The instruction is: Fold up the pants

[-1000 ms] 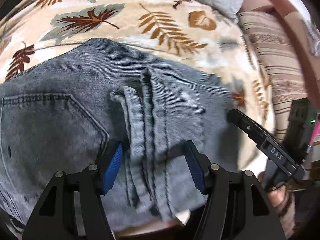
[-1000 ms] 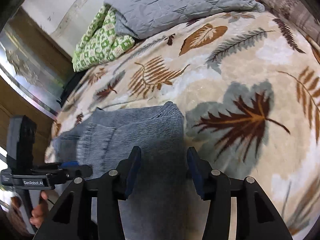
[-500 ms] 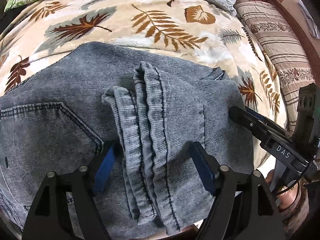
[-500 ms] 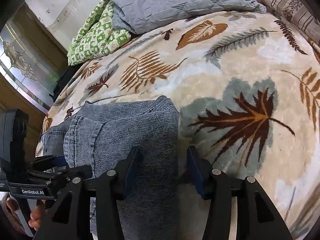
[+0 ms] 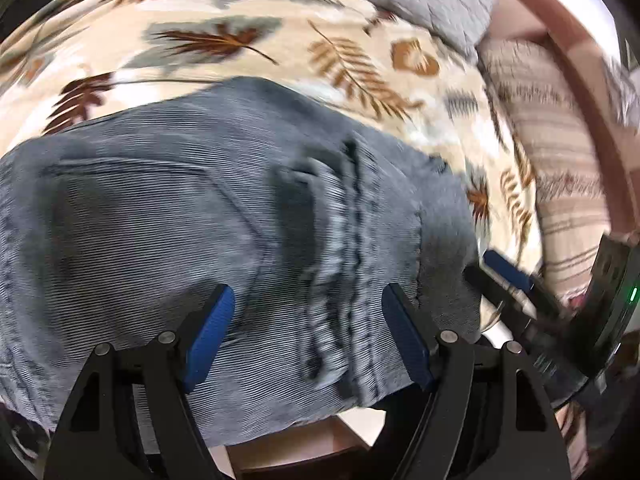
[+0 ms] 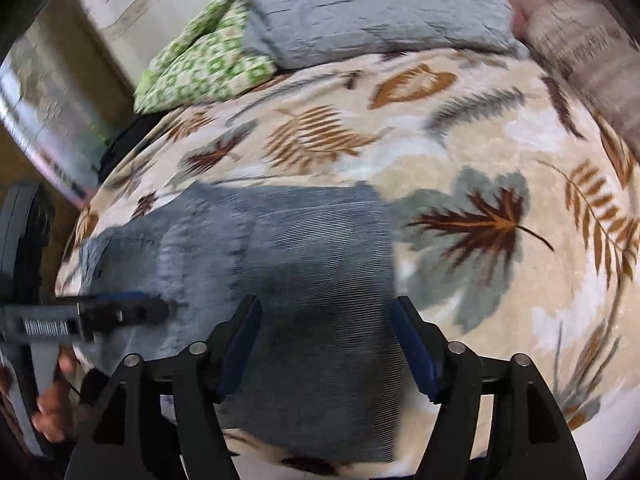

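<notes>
Jeans [image 5: 224, 216] lie folded near the edge of the leaf-print blanket [image 6: 480, 152], both the left gripper [image 5: 308, 336] and right gripper [image 6: 326, 344] spread wide and holding nothing above them, so the bunched hem could likely slump over the edge, while grey quilt [image 6: 360, 12] and green pillow [image 6: 204, 64] lie well apart.

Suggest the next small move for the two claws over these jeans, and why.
Probably lift both away. The left claw and right claw are open, gripping nothing, and the jeans already lie folded on the leaf-print blanket. Motion blur hides finer detail.
</notes>
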